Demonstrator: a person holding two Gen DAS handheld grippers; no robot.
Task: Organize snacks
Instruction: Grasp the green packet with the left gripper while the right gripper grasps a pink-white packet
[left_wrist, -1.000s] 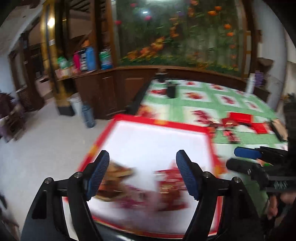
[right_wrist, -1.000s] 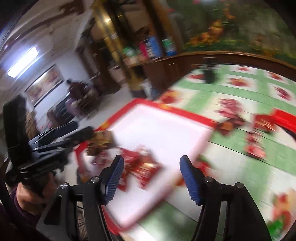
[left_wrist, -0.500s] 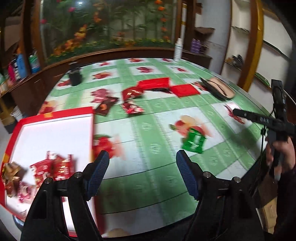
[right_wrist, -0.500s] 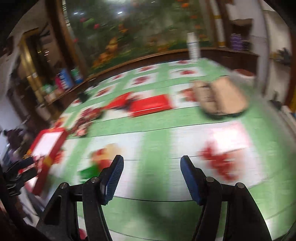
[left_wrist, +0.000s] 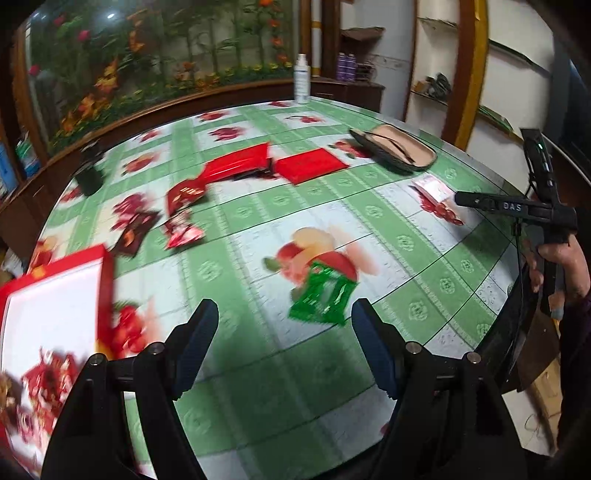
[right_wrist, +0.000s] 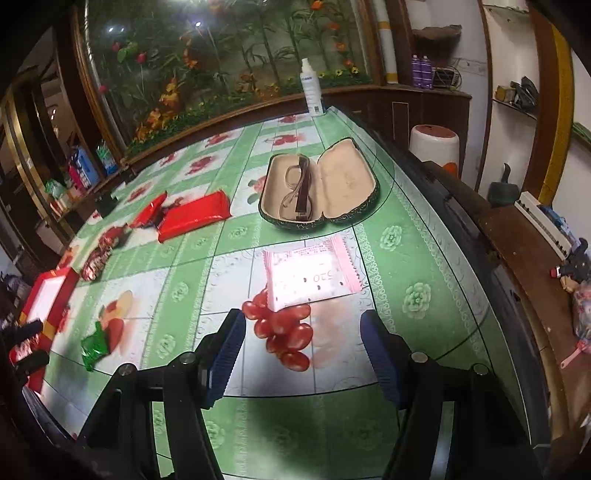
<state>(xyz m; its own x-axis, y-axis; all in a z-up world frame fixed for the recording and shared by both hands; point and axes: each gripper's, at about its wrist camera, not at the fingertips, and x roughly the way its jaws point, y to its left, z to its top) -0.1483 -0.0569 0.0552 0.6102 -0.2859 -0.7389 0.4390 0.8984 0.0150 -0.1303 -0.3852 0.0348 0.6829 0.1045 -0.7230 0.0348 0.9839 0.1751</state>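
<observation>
My left gripper (left_wrist: 284, 332) is open and empty above the table, just short of a green snack packet (left_wrist: 322, 295). A red-rimmed white tray (left_wrist: 48, 291) at the left holds several red and brown snack packets (left_wrist: 44, 380). My right gripper (right_wrist: 301, 345) is open and empty, just short of a pink and white snack packet (right_wrist: 312, 275). The green packet (right_wrist: 94, 343) and the tray (right_wrist: 46, 291) show at the left of the right wrist view. Loose red packets (left_wrist: 183, 218) lie mid-table.
An open glasses case with glasses (right_wrist: 319, 190) lies beyond the pink packet. Two red flat boxes (left_wrist: 273, 166) sit mid-table. A white spray bottle (right_wrist: 312, 88) stands at the far edge. A black cup (left_wrist: 88, 177) stands far left. The table edge runs close on the right.
Both grippers swung right, away from the tray. The left now faces the green packet, the right the pink packet. Both stayed open and empty.
</observation>
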